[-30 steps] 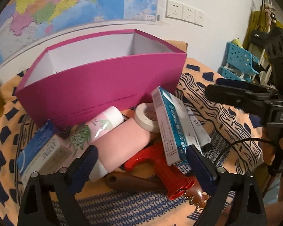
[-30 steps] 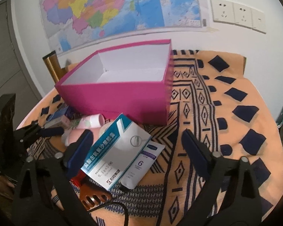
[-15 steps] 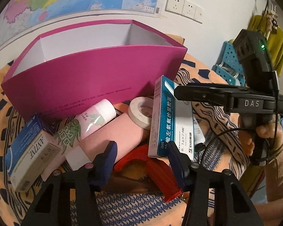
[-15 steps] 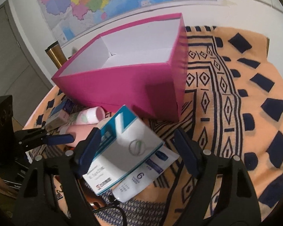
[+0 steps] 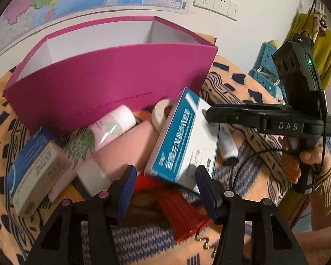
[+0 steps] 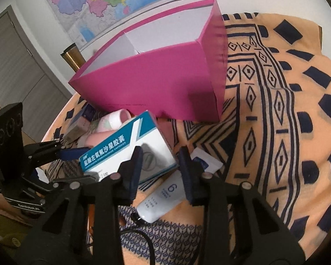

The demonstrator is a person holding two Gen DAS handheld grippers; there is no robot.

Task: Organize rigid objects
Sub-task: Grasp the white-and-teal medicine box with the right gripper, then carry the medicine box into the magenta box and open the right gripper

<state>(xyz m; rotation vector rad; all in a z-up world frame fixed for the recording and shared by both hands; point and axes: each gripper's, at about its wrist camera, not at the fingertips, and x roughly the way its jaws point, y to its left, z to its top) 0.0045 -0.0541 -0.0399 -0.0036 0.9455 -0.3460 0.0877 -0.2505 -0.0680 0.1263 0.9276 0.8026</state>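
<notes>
A blue-and-white medicine box (image 5: 183,145) (image 6: 121,145) lies tilted on the pile in front of the open magenta box (image 5: 112,77) (image 6: 154,81). My left gripper (image 5: 165,185) holds the medicine box's near end between its blue pads, with its jaws easing slightly wider. One left finger (image 6: 70,152) meets that end in the right wrist view. My right gripper (image 6: 161,165) is closing on the far end. One right finger (image 5: 227,114) lies across the white face, and the other is behind the box.
Around the medicine box lie a pink bottle (image 5: 112,128), a pink block (image 5: 125,152), a tape roll (image 5: 160,114), a red handle (image 5: 176,209), a white tube (image 6: 163,198) and a second carton (image 5: 33,172). The patterned cloth (image 6: 275,132) stretches to the right.
Both grippers went from wide to narrow around the medicine box. The box tipped up from leaning on the pile, and the right gripper dropped in over its far end.
</notes>
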